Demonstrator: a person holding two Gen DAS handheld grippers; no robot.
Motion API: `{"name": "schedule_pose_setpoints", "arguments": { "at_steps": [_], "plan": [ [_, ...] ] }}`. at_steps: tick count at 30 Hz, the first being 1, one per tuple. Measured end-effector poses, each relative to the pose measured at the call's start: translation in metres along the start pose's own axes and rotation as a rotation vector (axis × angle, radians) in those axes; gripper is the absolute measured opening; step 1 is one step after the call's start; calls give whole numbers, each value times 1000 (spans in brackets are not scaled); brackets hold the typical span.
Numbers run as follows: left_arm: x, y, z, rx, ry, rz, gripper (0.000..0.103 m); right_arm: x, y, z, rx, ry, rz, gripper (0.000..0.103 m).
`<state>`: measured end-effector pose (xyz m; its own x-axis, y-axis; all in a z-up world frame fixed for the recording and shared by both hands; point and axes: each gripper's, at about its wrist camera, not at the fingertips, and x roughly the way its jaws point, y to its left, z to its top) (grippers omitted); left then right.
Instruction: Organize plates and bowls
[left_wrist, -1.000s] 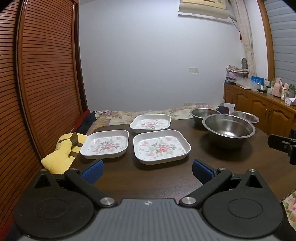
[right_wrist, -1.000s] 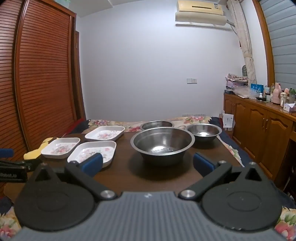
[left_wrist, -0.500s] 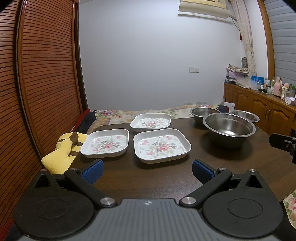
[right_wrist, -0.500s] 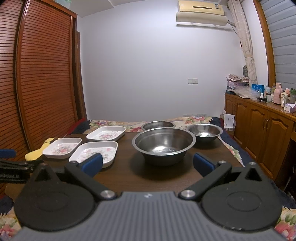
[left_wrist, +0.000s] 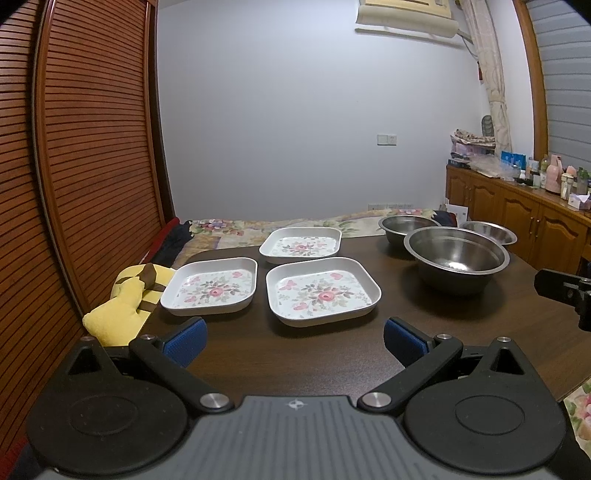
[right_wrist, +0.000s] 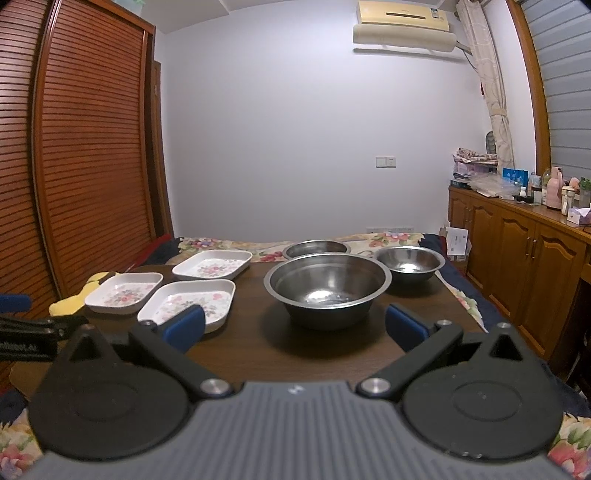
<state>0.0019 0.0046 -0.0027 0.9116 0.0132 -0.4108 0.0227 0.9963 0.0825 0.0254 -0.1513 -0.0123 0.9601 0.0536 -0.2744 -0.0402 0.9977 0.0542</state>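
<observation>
left gripper (left_wrist: 293, 341): black arms, blue ribbed pads, silver screws, grey ridged body | right gripper (right_wrist: 294, 328): same build

From my rig, three steel bowls (right_wrist: 327, 286) gleam, polished, on a dark glossy wood table (left_wrist: 424, 317). The floral plates (left_wrist: 323, 290) look smooth, glazed; my gripper pads (left_wrist: 186, 341) are ribbed blue rubber.

The left gripper (left_wrist: 293, 341) is held level and low, its two blue-padded fingers (left_wrist: 184, 341) spread wide apart with nothing between them. The right gripper (right_wrist: 293, 326) sits in much the same pose alongside it, jaws parted wide and empty, blue pads (right_wrist: 404, 326) facing each other across the gap. Each one's dark tip pokes into the edge of the other's view. Neither touches anything.
</observation>
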Motion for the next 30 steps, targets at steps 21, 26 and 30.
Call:
{"name": "schedule_pose_setpoints", "arguments": {
  "at_steps": [21,26,30],
  "plan": [
    [0,-4,-2,6,4,0,103,0,-1,0,10,-2,0,103],
    [0,-4,-3,5,6,-1,103,-1,-2,0,11,-6,0,103],
    [0,-4,-3,5,6,-1,103,-1,-3,1,12,-6,-1,103]
  ]
}}
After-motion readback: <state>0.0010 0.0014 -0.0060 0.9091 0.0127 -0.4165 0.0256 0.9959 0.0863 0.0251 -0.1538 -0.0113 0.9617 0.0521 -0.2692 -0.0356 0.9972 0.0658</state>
